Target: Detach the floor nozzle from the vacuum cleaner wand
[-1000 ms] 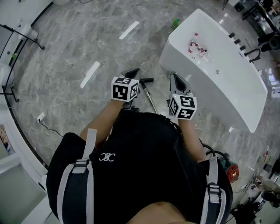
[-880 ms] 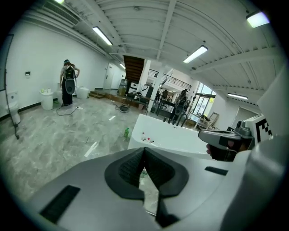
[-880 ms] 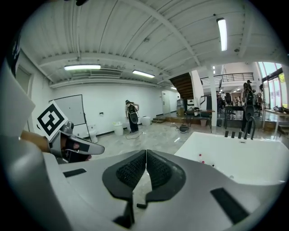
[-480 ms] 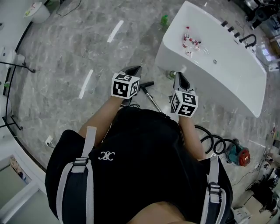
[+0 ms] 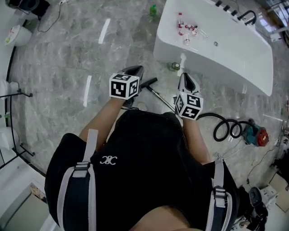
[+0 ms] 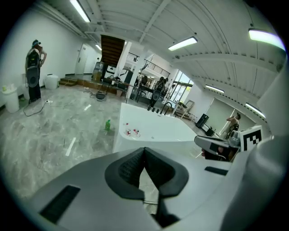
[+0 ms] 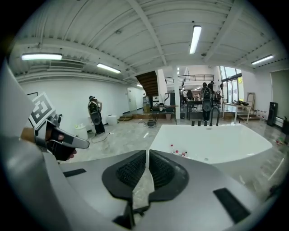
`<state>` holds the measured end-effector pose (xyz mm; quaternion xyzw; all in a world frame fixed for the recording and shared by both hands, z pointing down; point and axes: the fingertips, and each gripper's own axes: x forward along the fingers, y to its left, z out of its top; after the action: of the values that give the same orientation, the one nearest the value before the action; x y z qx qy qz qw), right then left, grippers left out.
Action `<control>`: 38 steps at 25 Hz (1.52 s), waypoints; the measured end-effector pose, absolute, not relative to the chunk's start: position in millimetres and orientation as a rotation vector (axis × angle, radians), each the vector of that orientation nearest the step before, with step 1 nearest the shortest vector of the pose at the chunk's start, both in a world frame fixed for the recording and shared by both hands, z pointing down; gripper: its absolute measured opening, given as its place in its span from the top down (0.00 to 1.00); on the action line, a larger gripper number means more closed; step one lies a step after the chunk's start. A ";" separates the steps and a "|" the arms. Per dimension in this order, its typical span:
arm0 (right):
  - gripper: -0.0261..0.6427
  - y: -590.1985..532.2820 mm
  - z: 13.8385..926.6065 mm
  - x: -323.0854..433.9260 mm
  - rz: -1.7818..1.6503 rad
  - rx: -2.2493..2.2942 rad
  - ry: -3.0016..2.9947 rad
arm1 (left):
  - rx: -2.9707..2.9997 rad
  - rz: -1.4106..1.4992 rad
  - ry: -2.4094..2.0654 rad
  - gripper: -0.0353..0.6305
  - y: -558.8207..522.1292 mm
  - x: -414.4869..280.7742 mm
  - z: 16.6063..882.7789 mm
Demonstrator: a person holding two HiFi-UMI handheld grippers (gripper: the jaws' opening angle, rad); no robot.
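In the head view a thin metal vacuum wand (image 5: pixel 161 98) lies on the grey marble floor between my two grippers. It ends in a small black floor nozzle (image 5: pixel 148 83) at its far end. A coiled black hose (image 5: pixel 225 129) runs right to the teal and red vacuum body (image 5: pixel 254 134). My left gripper (image 5: pixel 137 69) is shut and empty, just left of the nozzle and above the floor. My right gripper (image 5: pixel 184 76) is shut and empty, right of the wand. The left gripper (image 6: pixel 144 149) and right gripper (image 7: pixel 148 151) views show the pads closed together on nothing.
A white bathtub (image 5: pixel 235 67) with small bottles inside stands just beyond the right gripper. A green bottle (image 5: pixel 154 10) and a small green can (image 5: pixel 174 66) sit on the floor near it. White stands (image 5: pixel 9 90) line the left edge. A person (image 6: pixel 34 70) stands far off.
The head view has swung, so the bathtub sits higher and the hose and vacuum body have come into view at the right. Both grippers stayed shut and drifted slightly over the wand.
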<state>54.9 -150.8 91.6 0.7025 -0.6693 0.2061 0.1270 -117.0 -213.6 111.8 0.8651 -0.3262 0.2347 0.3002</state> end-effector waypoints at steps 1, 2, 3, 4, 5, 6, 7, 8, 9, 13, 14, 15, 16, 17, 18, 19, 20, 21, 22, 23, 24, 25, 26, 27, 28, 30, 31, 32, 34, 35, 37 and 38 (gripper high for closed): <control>0.94 -149.0 96.9 59.1 0.620 2.044 -1.931 | 2.287 0.627 -0.856 0.93 -215.1 -115.1 115.0; 0.94 -147.4 102.2 62.6 0.639 2.038 -1.917 | 2.281 0.640 -0.848 0.93 -215.7 -113.6 118.9; 0.94 -146.4 107.5 65.4 0.655 2.028 -1.905 | 2.277 0.662 -0.841 0.93 -215.8 -112.9 123.6; 0.94 -146.3 112.8 67.7 0.668 2.016 -1.898 | 2.273 0.688 -0.838 0.93 -216.1 -113.0 129.1; 0.94 -147.3 118.4 70.1 0.678 2.003 -1.894 | 2.265 0.716 -0.837 0.93 -217.0 -113.5 135.7; 0.94 -148.7 125.5 72.6 0.689 1.987 -1.892 | 2.251 0.741 -0.837 0.93 -217.9 -114.0 143.5; 0.94 -149.4 134.8 75.1 0.704 1.968 -1.891 | 2.232 0.764 -0.837 0.93 -217.6 -114.0 152.5; 0.94 -148.6 146.6 77.5 0.723 1.942 -1.888 | 2.211 0.786 -0.836 0.93 -215.4 -113.4 162.3; 0.94 -146.1 160.6 79.3 0.746 1.910 -1.885 | 2.189 0.806 -0.835 0.93 -210.9 -112.4 172.6; 0.94 -131.1 232.3 77.3 0.811 1.701 -1.886 | 2.104 0.845 -0.825 0.93 -183.3 -102.9 220.4; 0.94 -129.7 251.6 75.0 0.815 1.645 -1.892 | 2.088 0.843 -0.828 0.93 -179.5 -99.4 234.6; 0.94 -129.4 270.9 72.0 0.815 1.595 -1.901 | 2.075 0.840 -0.836 0.93 -178.0 -96.3 250.4; 0.94 -129.6 290.8 68.5 0.810 1.548 -1.913 | 2.061 0.836 -0.848 0.93 -178.0 -93.6 268.0; 0.94 -129.1 312.1 64.9 0.801 1.498 -1.926 | 2.043 0.828 -0.861 0.93 -178.2 -91.2 287.2; 0.94 -126.6 335.3 61.1 0.792 1.437 -1.937 | 2.020 0.816 -0.873 0.93 -177.0 -88.6 307.1; 0.94 -121.1 360.4 56.8 0.787 1.361 -1.947 | 1.991 0.802 -0.883 0.93 -173.4 -85.9 326.7; 0.94 -113.2 387.3 51.5 0.782 1.274 -1.955 | 1.961 0.790 -0.890 0.93 -168.1 -83.4 345.5; 0.94 -104.9 415.8 45.4 0.775 1.185 -1.962 | 1.936 0.782 -0.896 0.93 -163.3 -81.3 363.6; 0.94 -97.4 444.9 39.3 0.762 1.105 -1.968 | 1.922 0.777 -0.901 0.93 -160.1 -79.3 381.4; 0.94 -90.2 473.7 33.9 0.746 1.033 -1.973 | 1.915 0.772 -0.909 0.93 -157.8 -77.0 399.6; 0.94 -82.6 501.9 29.7 0.735 0.965 -1.978 | 1.910 0.763 -0.919 0.93 -155.3 -74.2 418.6; 0.94 -75.0 529.3 26.4 0.734 0.903 -1.981 | 1.904 0.750 -0.932 0.93 -152.5 -71.3 438.6; 0.94 -68.4 555.6 23.6 0.744 0.851 -1.981 | 1.896 0.733 -0.949 0.93 -149.9 -69.2 458.9; 0.94 -62.9 580.2 20.9 0.759 0.812 -1.978 | 1.886 0.715 -0.966 0.93 -147.1 -68.4 478.3; 0.93 -58.1 603.1 18.3 0.773 0.785 -1.971 | 1.876 0.697 -0.981 0.93 -143.2 -68.7 496.4; 0.91 -50.5 648.6 15.2 0.794 0.758 -1.942 | 1.855 0.674 -0.993 0.93 -132.3 -71.3 531.2; 0.89 -48.5 672.8 14.7 0.801 0.757 -1.919 | 1.844 0.668 -0.991 0.93 -126.0 -73.2 548.8; 0.88 -47.6 697.6 14.8 0.804 0.762 -1.890 | 1.835 0.665 -0.983 0.93 -119.4 -75.4 566.0; 0.84 -46.2 744.9 17.0 0.812 0.789 -1.825 | 1.825 0.673 -0.959 0.93 -103.0 -80.0 596.1; 0.81 -44.5 766.5 19.0 0.817 0.804 -1.792 | 1.823 0.682 -0.945 0.93 -93.5 -82.8 608.5; 0.78 -41.4 806.7 22.7 0.819 0.819 -1.737 | 1.811 0.694 -0.924 0.93 -76.0 -90.7 630.2; 0.76 -41.2 826.7 23.1 0.813 0.814 -1.717 | 1.801 0.692 -0.921 0.93 -69.6 -96.1 640.8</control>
<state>23.1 -41.2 826.7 0.3385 -0.7136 0.3377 0.5119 -96.1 -69.6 640.8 0.7384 -0.3778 0.2837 0.4812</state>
